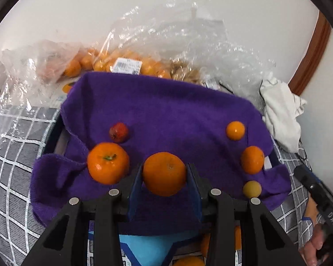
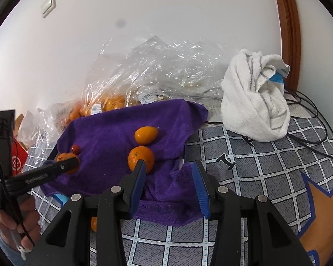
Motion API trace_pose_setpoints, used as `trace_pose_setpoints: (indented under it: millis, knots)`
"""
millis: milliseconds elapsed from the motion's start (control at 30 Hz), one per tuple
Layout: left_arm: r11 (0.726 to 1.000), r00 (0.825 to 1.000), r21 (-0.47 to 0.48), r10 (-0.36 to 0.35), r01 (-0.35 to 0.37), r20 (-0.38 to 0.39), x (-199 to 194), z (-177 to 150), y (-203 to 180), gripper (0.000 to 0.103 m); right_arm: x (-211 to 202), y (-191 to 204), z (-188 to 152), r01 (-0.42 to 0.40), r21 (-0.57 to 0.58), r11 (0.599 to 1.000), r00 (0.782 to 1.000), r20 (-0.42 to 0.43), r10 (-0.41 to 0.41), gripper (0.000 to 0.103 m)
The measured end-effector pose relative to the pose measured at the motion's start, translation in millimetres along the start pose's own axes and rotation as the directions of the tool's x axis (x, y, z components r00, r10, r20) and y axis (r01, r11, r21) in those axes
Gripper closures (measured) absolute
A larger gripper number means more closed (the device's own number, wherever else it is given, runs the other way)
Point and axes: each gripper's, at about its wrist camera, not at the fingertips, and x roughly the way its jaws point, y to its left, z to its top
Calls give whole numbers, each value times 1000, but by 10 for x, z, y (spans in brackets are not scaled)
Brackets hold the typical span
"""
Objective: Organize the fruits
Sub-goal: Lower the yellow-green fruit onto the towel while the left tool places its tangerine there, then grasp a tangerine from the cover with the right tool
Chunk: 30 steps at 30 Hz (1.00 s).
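Observation:
A purple towel lines a tray and holds several fruits. My left gripper is shut on a large orange just above the towel. Beside it lie another orange with a green stem, a small red fruit, two small oranges and a yellow fruit. My right gripper is open and empty over the towel's near right corner, close to an orange and an oval orange fruit.
Clear plastic bags with more oranges lie behind the tray by the wall. A crumpled white towel and black cables sit at the right on the grey checked bedcover. More oranges lie below the left gripper.

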Motion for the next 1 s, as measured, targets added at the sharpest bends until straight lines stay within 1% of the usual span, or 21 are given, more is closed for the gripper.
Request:
trace_pose_setpoints:
  millis: [67, 200, 233, 267, 300, 367, 433, 533, 633, 800, 867, 900, 1000]
  knots:
    - [1000, 1000, -5, -17, 17, -24, 53, -19, 8, 65, -8, 14, -5, -2, -8, 1000, 1000, 8, 2, 60]
    - [999, 998, -20, -33, 32, -46, 113, -46, 40, 65, 38, 85, -26, 7, -40, 999, 1000, -1, -7, 60]
    - [999, 998, -18, -43, 42, -43, 90, -47, 40, 61, 55, 101, -34, 9, -47, 999, 1000, -4, -10, 60]
    - [998, 998, -16, -57, 56, -36, 38, -43, 44, 53, 61, 106, -40, 9, -50, 999, 1000, -4, -10, 60]
    - [998, 997, -15, -65, 65, -30, 13, -29, 46, 49, 72, 116, -48, 9, -53, 999, 1000, -5, -10, 60]
    - [996, 996, -4, -89, 89, 16, -133, -16, 54, 45, 75, 126, -49, 10, -53, 999, 1000, -4, -10, 60]
    - [997, 995, 17, -73, 72, 70, -317, -31, 69, 45, 48, 133, -53, 1, -48, 999, 1000, 16, 0, 60]
    - [998, 992, 44, -54, 50, 112, -476, -62, 110, 45, 16, 142, -60, 0, -38, 999, 999, 41, 2, 60]
    - [999, 988, 43, -18, 11, 155, -607, -121, 214, 45, -21, 190, -73, -7, -53, 999, 998, 54, 10, 60]
    - [998, 978, 50, 19, -30, 206, -778, -246, 414, 45, -111, 320, -89, 39, -106, 994, 994, 107, -27, 60]
    - [998, 975, 46, 39, -50, 219, -811, -272, 468, 45, -110, 341, -89, 38, -102, 994, 996, 86, -30, 60]
    - [998, 975, 47, 39, -51, 219, -816, -274, 488, 45, -103, 351, -92, 32, -95, 995, 998, 53, -27, 60]
    - [998, 975, 52, 15, -27, 220, -826, -264, 586, 45, -123, 396, -137, 17, -86, 996, 1000, 9, -17, 60]
